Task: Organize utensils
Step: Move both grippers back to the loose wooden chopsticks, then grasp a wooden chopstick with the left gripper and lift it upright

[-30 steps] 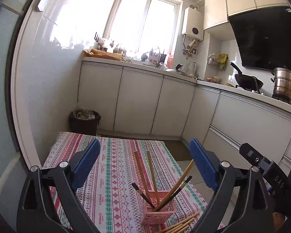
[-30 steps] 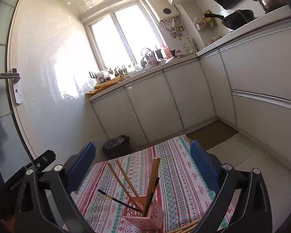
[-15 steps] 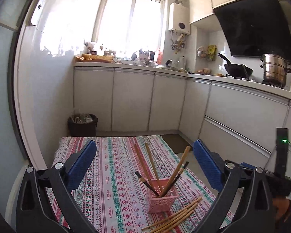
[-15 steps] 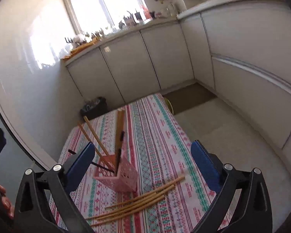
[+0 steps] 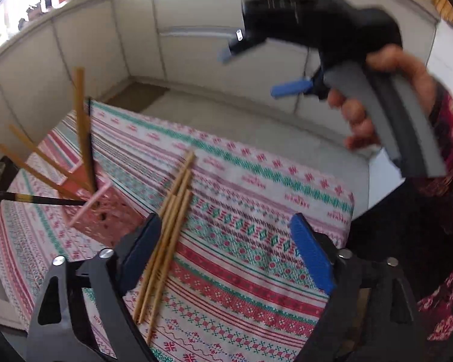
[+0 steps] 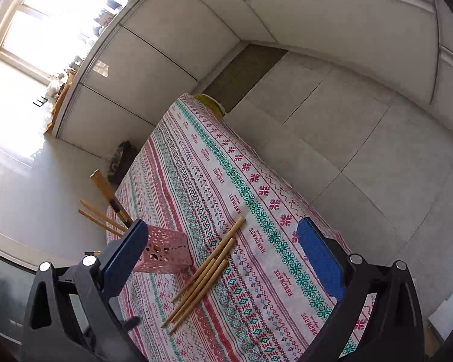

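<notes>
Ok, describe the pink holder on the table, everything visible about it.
The pink holder is a small square basket, seemingly plastic, with perforated walls. It stands upright on the patterned tablecloth. Several wooden chopsticks and a dark one lean out of it. The loose chopsticks lie beside it; contact is unclear.

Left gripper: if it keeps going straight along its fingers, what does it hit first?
Probably the patterned tablecloth, just right of the loose chopsticks. The left gripper is open and empty; the chopsticks lie near its left finger, so depth could put them first.
</notes>
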A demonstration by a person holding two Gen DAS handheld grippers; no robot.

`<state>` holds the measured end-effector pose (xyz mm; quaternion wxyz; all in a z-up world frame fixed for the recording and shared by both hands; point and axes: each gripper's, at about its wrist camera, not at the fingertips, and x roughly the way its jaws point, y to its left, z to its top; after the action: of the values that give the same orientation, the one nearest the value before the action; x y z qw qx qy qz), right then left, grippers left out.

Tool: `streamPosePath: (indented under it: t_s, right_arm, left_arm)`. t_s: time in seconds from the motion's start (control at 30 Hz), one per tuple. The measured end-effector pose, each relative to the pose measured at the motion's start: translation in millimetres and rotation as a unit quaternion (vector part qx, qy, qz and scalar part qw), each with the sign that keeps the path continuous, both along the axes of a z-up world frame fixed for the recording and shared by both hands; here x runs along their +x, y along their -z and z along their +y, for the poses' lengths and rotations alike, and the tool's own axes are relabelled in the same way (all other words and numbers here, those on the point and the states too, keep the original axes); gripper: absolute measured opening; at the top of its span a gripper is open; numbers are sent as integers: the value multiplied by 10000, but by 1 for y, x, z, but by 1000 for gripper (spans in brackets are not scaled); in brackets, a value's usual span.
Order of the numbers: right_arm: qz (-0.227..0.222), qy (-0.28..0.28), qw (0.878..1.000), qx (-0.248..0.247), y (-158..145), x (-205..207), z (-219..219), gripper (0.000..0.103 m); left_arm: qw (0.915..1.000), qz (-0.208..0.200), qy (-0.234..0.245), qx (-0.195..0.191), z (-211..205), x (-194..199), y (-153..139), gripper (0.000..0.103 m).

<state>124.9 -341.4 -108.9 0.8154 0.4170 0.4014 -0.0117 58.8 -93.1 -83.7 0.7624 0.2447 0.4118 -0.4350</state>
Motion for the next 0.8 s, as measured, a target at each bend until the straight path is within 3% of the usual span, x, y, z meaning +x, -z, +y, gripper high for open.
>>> streamPosePath:
  t_s: [0.07,0.17,0.27,0.43,0.6,0.7,0.8]
  right_arm:
    - [20,-25,9998,217,3,2,-4,96]
    - [-8,-102,9988,473,5,6,-8,96]
    - [-62,-116,9982,583,4,8,-12,96]
    - [-21,-115,9973,719,9,11,-21,96]
    - [175,-84,9961,864,21,15,-29,96]
    - [220,-16,9956,909,24,13,-33,96]
    - [235,118,9953,936,26,11,-39,96]
  left_arm:
    - [9981,227,256,505,-16,6,26,55]
    - [9928,635,447,907,-35,24,51,38]
    - [9882,668,209,1362,-43,48,71,31]
    - [9790,780,8,1885,-49,76,93,29]
    - [9767,817,94,1985,-60,92,106,30]
    - [9706,893,-25,2234,-66,104,114,30]
    - [9707,1027,-16,2173,-67,116,117,28]
